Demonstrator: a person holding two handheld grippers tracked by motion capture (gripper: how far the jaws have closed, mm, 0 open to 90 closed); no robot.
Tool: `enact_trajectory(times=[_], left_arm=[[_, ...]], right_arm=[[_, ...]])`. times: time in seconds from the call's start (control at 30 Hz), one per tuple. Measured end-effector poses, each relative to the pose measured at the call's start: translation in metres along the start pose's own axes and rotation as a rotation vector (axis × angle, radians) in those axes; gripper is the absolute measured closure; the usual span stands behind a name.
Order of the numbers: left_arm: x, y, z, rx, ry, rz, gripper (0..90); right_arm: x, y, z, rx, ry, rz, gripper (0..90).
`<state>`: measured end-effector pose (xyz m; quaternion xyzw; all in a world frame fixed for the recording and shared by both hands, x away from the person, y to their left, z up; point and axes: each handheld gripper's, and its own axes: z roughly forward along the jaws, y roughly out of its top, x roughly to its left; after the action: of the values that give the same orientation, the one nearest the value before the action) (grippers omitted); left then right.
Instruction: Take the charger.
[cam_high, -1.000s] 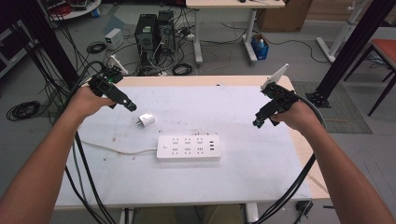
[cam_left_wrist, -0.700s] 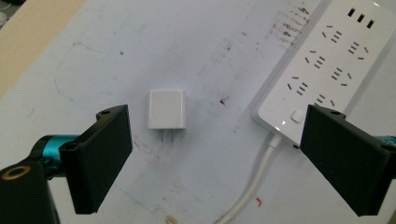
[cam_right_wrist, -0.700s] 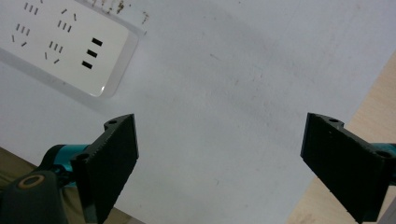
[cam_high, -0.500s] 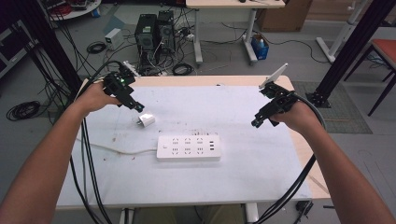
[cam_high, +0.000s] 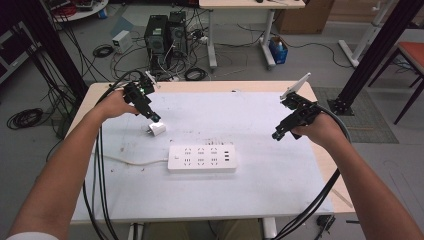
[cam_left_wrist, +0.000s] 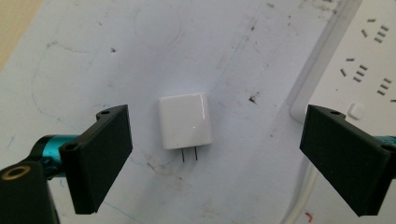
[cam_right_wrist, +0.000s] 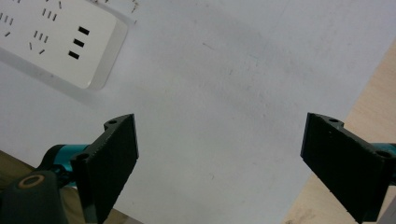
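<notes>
A small white plug adapter (cam_high: 157, 128) (cam_left_wrist: 186, 120) lies flat on the white table mat, its two prongs showing at one end. My left gripper (cam_high: 155, 118) (cam_left_wrist: 215, 163) hangs just above it, jaws wide open with the adapter between and below them, not touched. A white power strip (cam_high: 201, 158) (cam_left_wrist: 369, 51) (cam_right_wrist: 56, 37) with several sockets lies mid-table, its cord running left. My right gripper (cam_high: 276, 135) (cam_right_wrist: 219, 163) is held over the right part of the table, jaws open and empty.
The table's wooden edge (cam_high: 320, 160) (cam_right_wrist: 364, 116) runs along the right side. Black cables (cam_high: 95, 190) trail from both grippers off the front. Beyond the table are computer towers (cam_high: 162, 35) and floor cables.
My left gripper has come down and to the right, ending over the plug adapter. The right gripper has stayed where it was.
</notes>
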<state>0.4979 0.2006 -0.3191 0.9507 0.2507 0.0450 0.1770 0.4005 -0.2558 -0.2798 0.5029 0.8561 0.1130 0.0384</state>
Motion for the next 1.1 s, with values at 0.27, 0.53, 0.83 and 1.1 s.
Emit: enact_trajectory(times=[0.27, 0.53, 0.83, 1.1], left_arm=[[0.003, 0.002, 0.031, 0.055, 0.017, 0.031, 9.4], [0.013, -0.008, 0.057, 0.076, 0.049, -0.062, 9.3], [0.020, -0.020, 0.080, 0.063, 0.060, -0.129, 9.4], [0.021, -0.023, 0.093, 0.079, 0.056, -0.143, 15.8]], right_arm=[[0.001, -0.003, 0.002, -0.003, -0.003, -0.005, 10.5], [0.002, -0.007, 0.004, 0.007, -0.011, -0.013, 10.5], [0.006, -0.005, 0.009, 0.024, -0.021, -0.024, 10.5], [0.005, -0.003, 0.014, 0.032, -0.009, -0.023, 10.5]])
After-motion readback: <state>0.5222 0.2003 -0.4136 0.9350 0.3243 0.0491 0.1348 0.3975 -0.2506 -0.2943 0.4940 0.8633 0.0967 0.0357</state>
